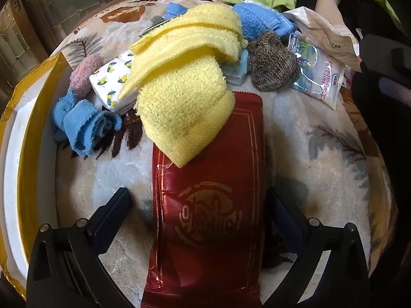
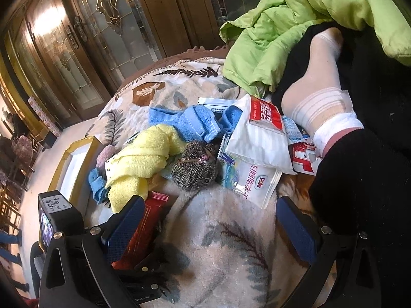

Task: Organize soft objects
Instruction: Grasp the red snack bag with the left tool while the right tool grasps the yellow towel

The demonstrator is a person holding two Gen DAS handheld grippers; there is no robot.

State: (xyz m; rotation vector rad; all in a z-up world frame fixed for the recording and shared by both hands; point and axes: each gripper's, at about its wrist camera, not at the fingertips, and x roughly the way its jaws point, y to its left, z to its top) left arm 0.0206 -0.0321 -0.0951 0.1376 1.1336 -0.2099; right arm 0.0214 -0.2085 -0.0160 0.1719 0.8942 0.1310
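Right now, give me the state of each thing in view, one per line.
left gripper: open, straddling the red packet, not clamped
right gripper: open, empty
red packet: flat on the blanket, sealed
yellow towel: crumpled, draped over the packet's far end
blue cloth: loosely rolled
gold-rimmed box: open

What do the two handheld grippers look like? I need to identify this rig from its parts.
The left gripper has a black plastic frame with silver round bolts and two flat dark-blue finger pads. The right gripper is built alike: black frame, silver bolts, textured blue pads. No cables or sleeves show.
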